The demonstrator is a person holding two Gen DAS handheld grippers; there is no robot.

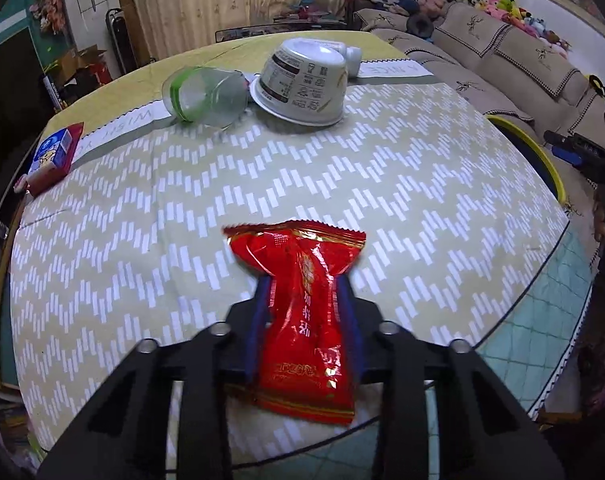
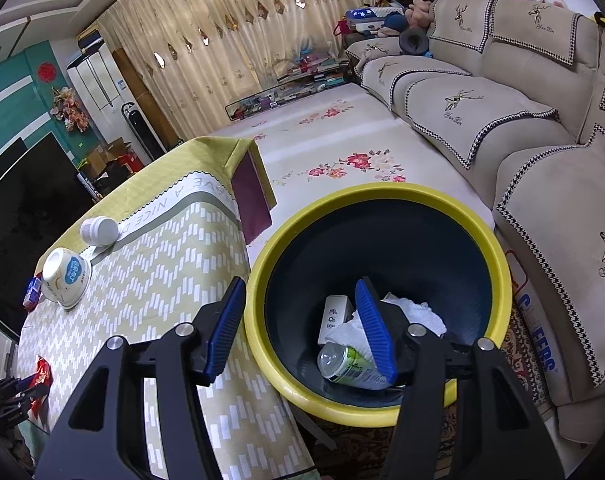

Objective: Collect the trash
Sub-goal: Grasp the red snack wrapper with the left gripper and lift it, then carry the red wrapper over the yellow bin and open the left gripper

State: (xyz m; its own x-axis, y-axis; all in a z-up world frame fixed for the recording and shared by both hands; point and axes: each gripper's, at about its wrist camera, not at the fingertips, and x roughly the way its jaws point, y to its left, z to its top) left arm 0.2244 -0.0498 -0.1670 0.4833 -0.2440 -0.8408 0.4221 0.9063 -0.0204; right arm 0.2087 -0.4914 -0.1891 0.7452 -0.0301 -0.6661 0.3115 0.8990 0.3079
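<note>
Left tool [image 1: 304, 284] pinching crinkly red foil wrapper [image 1: 302, 312] — waist squeezed.

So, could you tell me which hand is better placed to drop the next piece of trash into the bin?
Left: the left gripper already pinches the red wrapper on the table. The right gripper hangs open and empty above the yellow-rimmed bin.

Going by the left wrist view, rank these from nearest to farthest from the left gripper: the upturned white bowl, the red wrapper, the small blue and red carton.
1. Red wrapper: pinched between the jaws of the left gripper.
2. Small blue and red carton: at the table's left edge.
3. Upturned white bowl: at the far end, right of the tipped clear cup.
</note>
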